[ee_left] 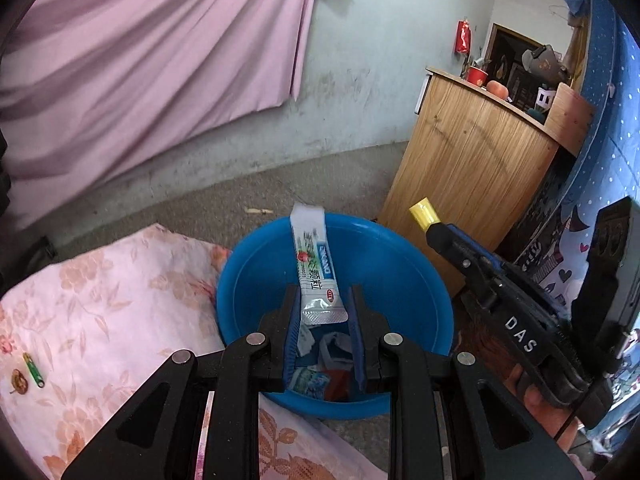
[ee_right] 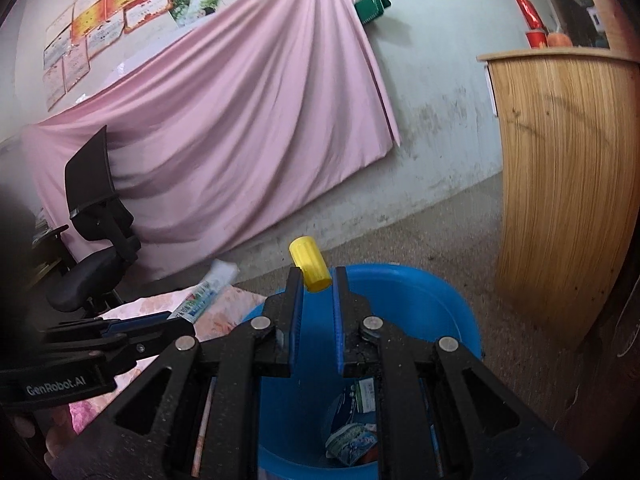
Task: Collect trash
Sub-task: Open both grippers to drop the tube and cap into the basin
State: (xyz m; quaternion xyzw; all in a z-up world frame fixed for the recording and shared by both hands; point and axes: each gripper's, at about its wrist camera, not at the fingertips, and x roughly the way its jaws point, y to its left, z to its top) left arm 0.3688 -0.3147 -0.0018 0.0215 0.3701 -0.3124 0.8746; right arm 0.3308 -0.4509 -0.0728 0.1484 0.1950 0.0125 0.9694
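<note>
Pale blue wall (ee_right: 432, 80), scuffed near the floor, backs a draped pink sheet (ee_right: 248, 120), and a blue basin (ee_left: 384, 264) stands on the grey floor (ee_left: 256, 192) below both grippers. Over the basin, the left gripper (ee_left: 322, 300) pinches the lower end of a white sachet (ee_left: 316, 264), which stands up between the blue pads. Its print shows a blue band with letters too warped to read, some Chinese characters, and a small red oval reading "OTC". Just to its right, the right gripper (ee_right: 318, 280) is clamped on a small yellow ribbed cap (ee_right: 309, 264), which pokes up past the fingertips above the basin's far rim. In the left wrist view that gripper's side carries the letters "DAS"; in the right wrist view the left gripper's body reads "GenRobot.AI".

At the basin's bottom lie crumpled wrappers (ee_right: 352, 440), white, blue and red, partly hidden by the gripper frames, so their print cannot be made out. Beside the basin on the left is a pink floral cloth (ee_left: 100, 300), on it a small green item (ee_left: 34, 370) and a round brown one (ee_left: 19, 380), both too small to identify. A wooden cabinet (ee_left: 472, 172) stands to the right, with a red cup (ee_left: 476, 76) on top. A black office chair (ee_right: 96, 240) sits against the sheet. Certificates (ee_right: 100, 28) pinned higher on the wall are illegible.
</note>
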